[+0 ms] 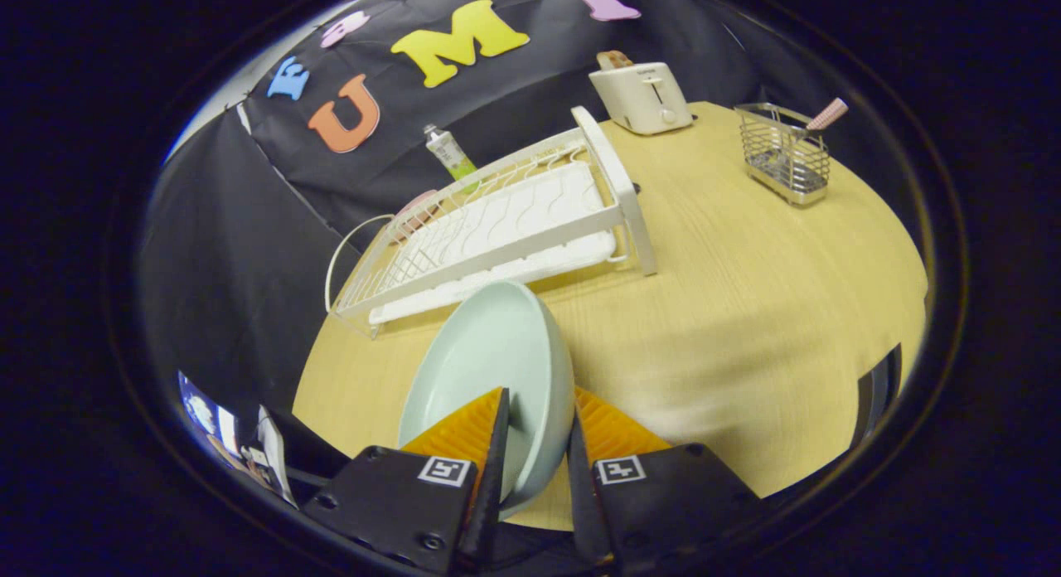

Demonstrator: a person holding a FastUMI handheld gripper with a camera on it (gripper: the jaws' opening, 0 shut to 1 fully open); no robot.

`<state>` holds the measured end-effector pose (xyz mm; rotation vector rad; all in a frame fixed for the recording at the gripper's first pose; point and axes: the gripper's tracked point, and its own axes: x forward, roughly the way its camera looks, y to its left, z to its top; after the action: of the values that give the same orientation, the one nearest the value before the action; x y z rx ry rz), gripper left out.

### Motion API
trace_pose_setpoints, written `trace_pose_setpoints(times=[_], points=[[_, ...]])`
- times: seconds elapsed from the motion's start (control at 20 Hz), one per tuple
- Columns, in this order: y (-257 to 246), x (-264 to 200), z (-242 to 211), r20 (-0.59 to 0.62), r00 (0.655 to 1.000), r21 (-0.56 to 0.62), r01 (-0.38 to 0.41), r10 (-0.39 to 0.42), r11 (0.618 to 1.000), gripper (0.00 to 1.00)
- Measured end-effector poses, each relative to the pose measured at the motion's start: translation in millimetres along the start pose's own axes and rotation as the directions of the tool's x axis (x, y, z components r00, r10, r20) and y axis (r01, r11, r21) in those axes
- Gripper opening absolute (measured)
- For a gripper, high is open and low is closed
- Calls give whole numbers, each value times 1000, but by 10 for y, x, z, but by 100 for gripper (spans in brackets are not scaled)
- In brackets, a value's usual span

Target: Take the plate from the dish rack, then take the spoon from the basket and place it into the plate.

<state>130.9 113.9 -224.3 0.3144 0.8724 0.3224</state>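
Note:
A pale green plate (489, 366) stands on edge between my fingers, held above the wooden table (746, 312). My gripper (539, 424) is shut on the plate's rim, one finger on each face. Just beyond the plate lies the white dish rack (506, 220). Far off past the right finger stands a wire basket (783, 158) with the spoon's pink handle (825, 115) sticking out of it.
A white toaster (642, 96) sits at the table's far edge beyond the rack. A small tube (448, 152) stands behind the rack, and a pinkish object (414, 212) rests at the rack's far left end. Bare tabletop stretches between the rack and the basket.

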Motion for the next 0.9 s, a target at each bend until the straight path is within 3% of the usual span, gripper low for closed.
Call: trace_pose_setpoints(times=[0.35,0.45,0.5,0.65,0.9], points=[[-251,55,-1,44,999,-23,22,-21,999,54],[-369,-67,129,110,992,-73,72,-63,995,73],[-442,-136,218,163,983,-103,108,-90,989,81],[-666,-361,490,305,943,-176,195,-135,965,91],[-1138,-798,1019,495,857,-127,234,-143,964,92]])
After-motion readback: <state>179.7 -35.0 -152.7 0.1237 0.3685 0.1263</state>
